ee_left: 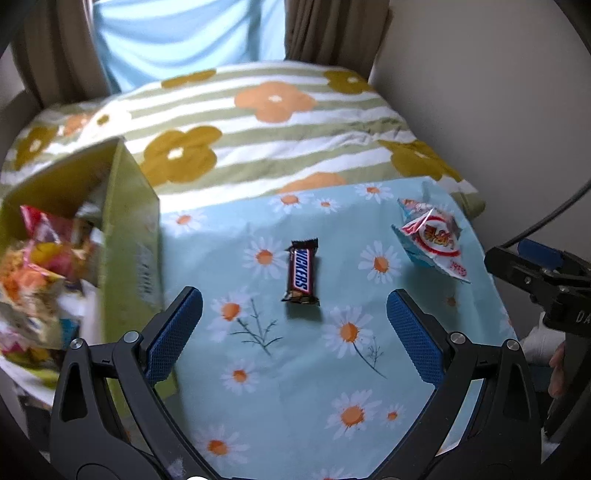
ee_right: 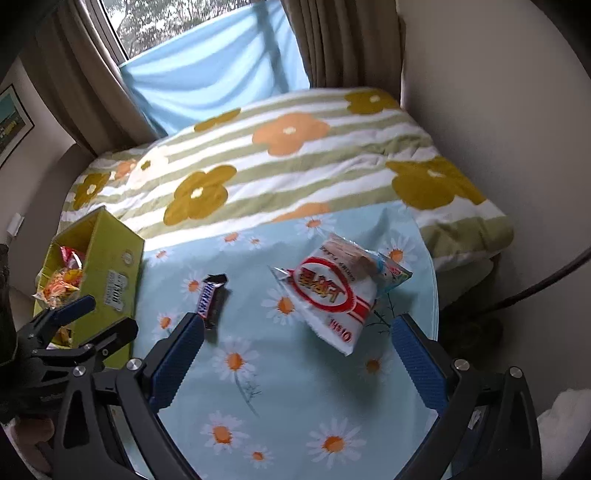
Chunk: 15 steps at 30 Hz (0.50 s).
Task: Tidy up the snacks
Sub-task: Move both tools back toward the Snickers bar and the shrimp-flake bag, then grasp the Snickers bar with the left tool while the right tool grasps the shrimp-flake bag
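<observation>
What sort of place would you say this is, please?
Probably a bedroom: a green-striped flowered quilt lies beside brown curtains and a window.

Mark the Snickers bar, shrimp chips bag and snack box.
Snickers bar [ee_left: 302, 273]: left wrist view, wrapper middle.
Shrimp chips bag [ee_right: 332, 291]: right wrist view, red ring logo.
Snack box [ee_right: 114, 273]: right wrist view, outer side wall.

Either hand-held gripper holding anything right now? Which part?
Nothing held. Left hand-held gripper and right hand-held gripper are both open; brown Snickers bar and white-red snack bag lie free on the cloth.
</observation>
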Motion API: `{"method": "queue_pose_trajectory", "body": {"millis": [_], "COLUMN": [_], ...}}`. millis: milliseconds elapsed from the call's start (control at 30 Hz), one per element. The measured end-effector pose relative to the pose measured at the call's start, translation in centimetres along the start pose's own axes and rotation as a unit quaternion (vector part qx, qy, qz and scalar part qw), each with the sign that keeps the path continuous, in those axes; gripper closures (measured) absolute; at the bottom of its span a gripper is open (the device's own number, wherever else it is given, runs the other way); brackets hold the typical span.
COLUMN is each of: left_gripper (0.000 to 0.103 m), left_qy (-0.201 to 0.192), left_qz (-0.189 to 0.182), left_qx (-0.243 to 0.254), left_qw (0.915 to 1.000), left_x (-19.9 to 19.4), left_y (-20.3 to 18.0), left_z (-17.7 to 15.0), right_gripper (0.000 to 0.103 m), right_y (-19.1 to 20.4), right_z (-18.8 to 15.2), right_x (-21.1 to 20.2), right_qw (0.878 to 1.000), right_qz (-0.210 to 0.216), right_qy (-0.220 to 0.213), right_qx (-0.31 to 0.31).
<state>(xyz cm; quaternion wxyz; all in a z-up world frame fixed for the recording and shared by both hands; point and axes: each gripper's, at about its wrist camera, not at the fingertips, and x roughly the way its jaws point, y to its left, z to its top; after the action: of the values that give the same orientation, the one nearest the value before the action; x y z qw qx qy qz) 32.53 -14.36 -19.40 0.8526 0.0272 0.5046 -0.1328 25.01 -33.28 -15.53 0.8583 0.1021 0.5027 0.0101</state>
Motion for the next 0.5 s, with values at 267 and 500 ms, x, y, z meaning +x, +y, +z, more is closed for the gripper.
{"method": "queue_pose_trajectory", "body": {"millis": [267, 500], "left_gripper": [0.018, 0.027], "left_qy": [0.061, 0.109], "left_qz": [-0.008, -0.031], "left_qx": [-0.005, 0.007], "left_qw": [0.9981, 0.9935], "left_x": [6.6, 11.3], "left_y": [0.3, 0.7], "left_z": [0.4, 1.1], "right_gripper": [0.002, 0.002], "right_y": [-1.7, -2.8], "right_z": [1.0, 1.7], "right_x": [3.8, 5.8], "right_qw": [0.999, 0.995], "right_qz": [0.012, 0.001], "right_qy": [0.031, 0.042], "right_qx": [0.027, 0.089]}}
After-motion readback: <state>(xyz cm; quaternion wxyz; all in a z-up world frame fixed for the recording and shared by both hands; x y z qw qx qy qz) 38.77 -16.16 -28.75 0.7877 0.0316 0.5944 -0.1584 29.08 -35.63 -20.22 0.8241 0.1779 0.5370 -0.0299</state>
